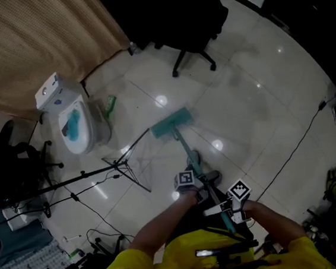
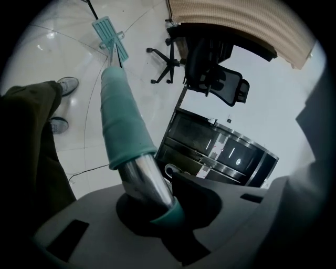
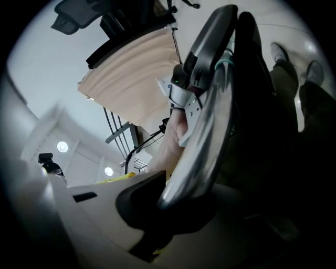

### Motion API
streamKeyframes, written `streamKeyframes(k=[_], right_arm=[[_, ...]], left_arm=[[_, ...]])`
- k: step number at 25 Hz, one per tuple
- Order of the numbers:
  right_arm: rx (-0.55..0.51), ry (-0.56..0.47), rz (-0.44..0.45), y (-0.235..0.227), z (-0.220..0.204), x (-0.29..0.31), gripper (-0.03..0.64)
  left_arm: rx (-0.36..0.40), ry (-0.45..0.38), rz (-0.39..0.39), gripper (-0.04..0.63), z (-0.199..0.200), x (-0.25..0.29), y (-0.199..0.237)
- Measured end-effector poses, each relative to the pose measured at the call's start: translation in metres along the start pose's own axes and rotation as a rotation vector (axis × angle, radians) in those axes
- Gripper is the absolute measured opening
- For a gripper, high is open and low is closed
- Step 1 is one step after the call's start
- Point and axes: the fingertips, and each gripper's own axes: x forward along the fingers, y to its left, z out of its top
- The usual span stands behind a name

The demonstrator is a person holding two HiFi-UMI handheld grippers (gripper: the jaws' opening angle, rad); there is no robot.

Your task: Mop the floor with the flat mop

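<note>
Head view: flat mop (image 1: 180, 138) stands w/ its teal mop head (image 1: 170, 123) flat on the white tiled floor (image 1: 254, 104), near frame centre. The handle slants back toward the person.

- Left gripper (image 1: 198, 187): lower grip on the handle. Left gripper view shows the jaws (image 2: 157, 210) pinching the bare metal tube just behind the teal sleeve (image 2: 123, 121). The mop head (image 2: 110, 32) shows far down the shaft.
- Right gripper (image 1: 230, 207): upper grip, just behind the left. Right gripper view shows the jaws (image 3: 173, 202) pressed onto the chrome tube (image 3: 202, 142).

Surroundings:
- Toilet (image 1: 74, 120) left of the mop head, well apart.
- Black office chair (image 1: 192, 36) beyond it.
- Beige curtain (image 1: 33, 43) at upper left.
- Black stand (image 1: 120, 164) between toilet and handle.
- Cable (image 1: 300, 144) across the tiles at right.
- Two shoes (image 2: 65, 85) beside the shaft in the left gripper view.
</note>
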Motion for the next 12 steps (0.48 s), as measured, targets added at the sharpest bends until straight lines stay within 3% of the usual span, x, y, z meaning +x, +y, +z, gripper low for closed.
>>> streamKeyframes(k=[3, 7, 12], right_arm=[[-0.018, 0.019, 0.012, 0.032, -0.053, -0.001, 0.040], [-0.065, 0.026, 0.018, 0.051, -0.096, -0.014, 0.048], [-0.145, -0.048, 0.039, 0.069, -0.108, -0.017, 0.048]], left_arm=[[0.014, 0.018, 0.012, 0.066, -0.052, 0.001, -0.031], [0.064, 0.035, 0.038, 0.067, -0.094, 0.013, -0.055], [0.136, 0.085, 0.041, 0.069, -0.111, 0.023, -0.079]])
